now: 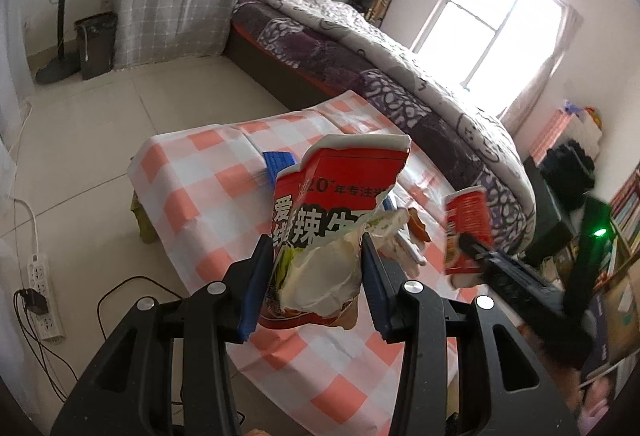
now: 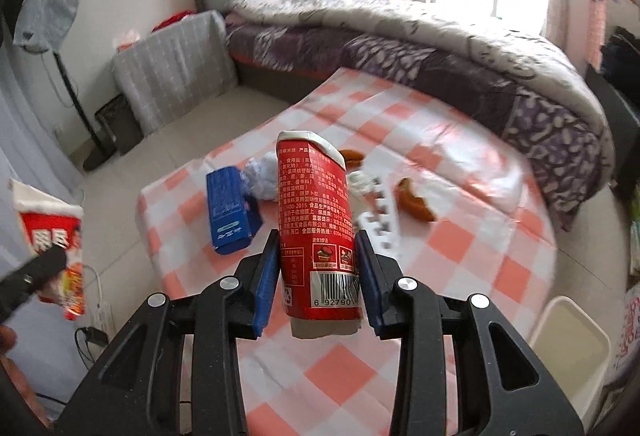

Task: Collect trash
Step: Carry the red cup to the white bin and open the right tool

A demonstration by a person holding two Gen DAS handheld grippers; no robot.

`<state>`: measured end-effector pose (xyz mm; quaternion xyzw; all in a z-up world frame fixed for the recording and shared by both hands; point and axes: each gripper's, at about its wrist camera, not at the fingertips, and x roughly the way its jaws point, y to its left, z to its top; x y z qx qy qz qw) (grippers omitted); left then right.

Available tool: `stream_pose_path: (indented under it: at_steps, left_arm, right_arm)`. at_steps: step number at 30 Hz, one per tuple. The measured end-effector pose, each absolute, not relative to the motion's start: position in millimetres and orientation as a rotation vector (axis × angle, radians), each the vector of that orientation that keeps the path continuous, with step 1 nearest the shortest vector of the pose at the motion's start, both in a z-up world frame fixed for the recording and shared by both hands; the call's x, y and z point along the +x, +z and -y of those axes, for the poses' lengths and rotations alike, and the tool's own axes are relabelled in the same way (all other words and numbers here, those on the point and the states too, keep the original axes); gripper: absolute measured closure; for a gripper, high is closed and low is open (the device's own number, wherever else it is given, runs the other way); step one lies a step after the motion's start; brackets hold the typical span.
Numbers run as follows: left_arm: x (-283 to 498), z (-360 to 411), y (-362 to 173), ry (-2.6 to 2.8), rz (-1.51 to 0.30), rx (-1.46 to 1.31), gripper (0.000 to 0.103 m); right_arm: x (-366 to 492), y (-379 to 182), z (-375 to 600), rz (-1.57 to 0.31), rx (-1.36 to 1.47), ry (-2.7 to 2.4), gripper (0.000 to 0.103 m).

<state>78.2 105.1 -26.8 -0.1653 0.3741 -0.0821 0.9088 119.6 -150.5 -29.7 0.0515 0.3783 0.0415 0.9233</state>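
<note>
Two grips: left fingers (image 1: 316,268) clamp torn wrapper (image 1: 340,211); right fingers (image 2: 316,276) clamp red cup (image 2: 316,232); white bin (image 2: 568,348) only in right view.

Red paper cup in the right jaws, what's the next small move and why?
Probably swing the right gripper rightward over the white bin and release. The red paper cup is clamped and lifted off the checkered table, and the bin stands beside the table's right edge.

I see a low table (image 2: 460,248) under a pink-checked cloth (image 2: 332,376). On it lie a blue box (image 2: 230,209), crumpled paper (image 2: 262,177), a white strip (image 2: 378,215) and two brown peels (image 2: 414,199).
</note>
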Motion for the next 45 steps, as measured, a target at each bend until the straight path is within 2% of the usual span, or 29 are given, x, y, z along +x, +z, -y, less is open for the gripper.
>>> stream_pose_path:
  at_steps: [10,34,36,38,39,40,45]
  left_arm:
    - [73,-70,-36,-0.193,-0.757,-0.252,0.06]
    - [77,34,-63,-0.294,-0.81,-0.085,0.06]
    - [76,46,-66,-0.318,-0.817,-0.075,0.06]
    - [74,59,-68,-0.345,-0.825,-0.063,0.06]
    - [73,66,-69,-0.358,-0.829,-0.058,0.06]
    - [73,75,-71,-0.378,-0.835,-0.053,0.06]
    - [67,116,-77,-0.461,-0.864,-0.039,0.059]
  right_arm:
    - [76,-19,203,-0.718,0.196,-0.056,0.067]
    - [-5,-76,355,-0.757,0.552,-0.468,0.064]
    - [-10,-79,364,-0.761,0.568,-0.495,0.061]
    - [-16,-78,375,-0.75,0.591,-0.533,0.044]
    - [-20,-78,380,-0.737,0.602,-0.55,0.031]
    - [-25,-77,385,-0.719,0.615,-0.572,0.027]
    - [-46,-67,414,-0.628,0.686,-0.639,0.022]
